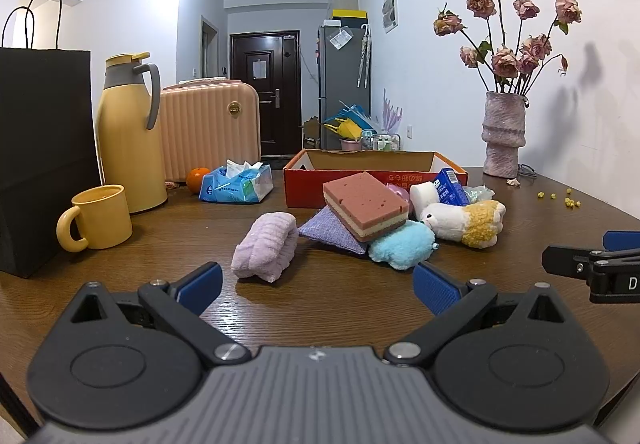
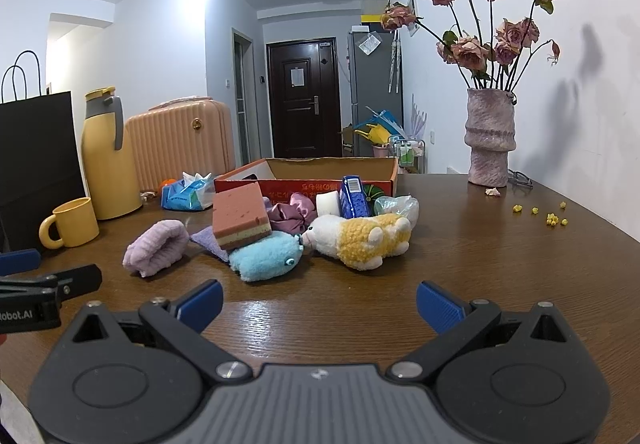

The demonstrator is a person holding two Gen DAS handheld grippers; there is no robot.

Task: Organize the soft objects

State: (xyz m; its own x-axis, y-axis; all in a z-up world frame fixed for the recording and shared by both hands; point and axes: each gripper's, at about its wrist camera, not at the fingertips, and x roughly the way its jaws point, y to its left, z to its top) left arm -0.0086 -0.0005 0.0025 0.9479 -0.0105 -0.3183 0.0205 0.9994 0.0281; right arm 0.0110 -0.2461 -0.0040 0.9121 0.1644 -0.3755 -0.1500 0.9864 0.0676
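Since everything in the pile is cloth, plush or foam, it should all be light and yielding, likely to squash under a grip rather than slip. The pile sits mid-surface, just in front of the red box [image 1: 376, 179], which looks like the place to put it. The lilac towel [image 1: 266, 246] lies rolled at the near left edge, apart from the rest; pinching across the middle of the roll would probably keep it from unrolling. The sponge [image 1: 366, 205] leans on a purple pouch [image 1: 324, 232] and on the blue plush [image 1: 402, 250], so lifting either of those first may tip it. It is the stiffest piece, best taken across its short sides. The white and yellow plush [image 2: 360, 240] lies on its side, nose touching the blue one; its thick body offers an easy hold. Behind sit a satin scrunchie [image 2: 290, 213], a white block [image 2: 328, 203] and a blue packet [image 2: 354, 197], close together, so a careless reach could drag a neighbour.

Both tools hover low over the surface [image 2: 480, 264], short of the pile. The left gripper [image 1: 318, 284] has its fingers spread wide and empty, facing the towel. The right gripper [image 2: 320, 302] is likewise wide and holds nothing.
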